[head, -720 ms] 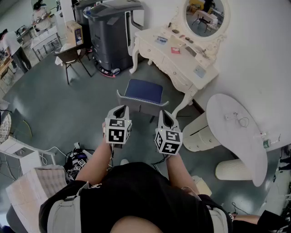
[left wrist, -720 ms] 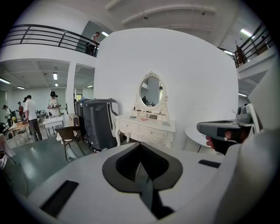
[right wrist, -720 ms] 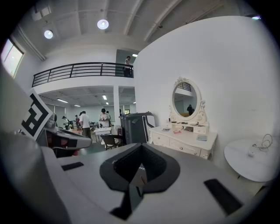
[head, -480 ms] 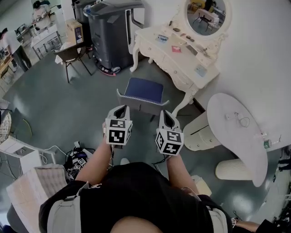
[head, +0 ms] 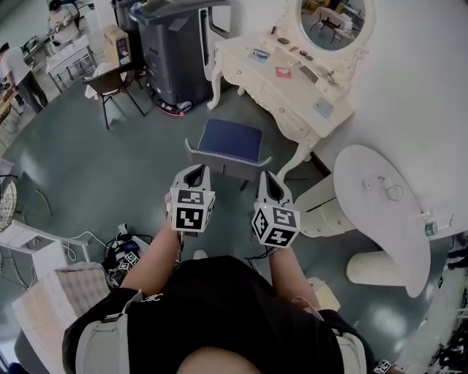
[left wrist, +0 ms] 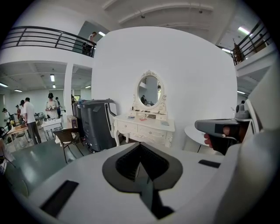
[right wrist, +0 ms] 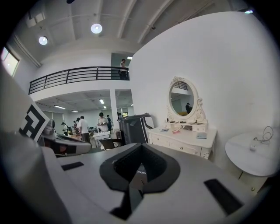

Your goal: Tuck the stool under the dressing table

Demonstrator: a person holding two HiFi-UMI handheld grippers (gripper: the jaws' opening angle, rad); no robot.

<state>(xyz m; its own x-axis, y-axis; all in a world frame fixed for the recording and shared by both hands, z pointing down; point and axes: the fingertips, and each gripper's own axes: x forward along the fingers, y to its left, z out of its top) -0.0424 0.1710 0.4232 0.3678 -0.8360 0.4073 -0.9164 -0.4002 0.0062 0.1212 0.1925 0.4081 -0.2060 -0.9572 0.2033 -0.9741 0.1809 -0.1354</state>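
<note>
The grey-green floor (head: 95, 175) took up most of what I saw, wide open to the left of the work and running back to a crowded far corner. Biggest thing on it was the tall dark grey machine cabinet (head: 175, 51), parked just beside the left end of the white carved dressing table (head: 270, 98). That table ran along the white wall with its oval mirror (head: 330, 22) above. A round white side table (head: 380, 212) sat near the table's right end, closing off that side.

The stool with the blue cushion and pale grey frame (head: 230, 142) stood out on the floor in front of the dressing table, not under it. A strip of bare floor showed between the stool's far edge and the table's front. Its right corner came near the table's curved front leg. A brown chair (head: 110, 84) stood well apart, off to the left.

The left gripper (head: 194, 174) and the right gripper (head: 269, 182) hung side by side just short of the stool's near edge, touching nothing. Both pairs of jaws were pressed together with nothing between them. Each carried a cube of black-and-white square markers.

Small blue and pink items (head: 281, 71) lay on the table top, their print too small for me to read.
</note>
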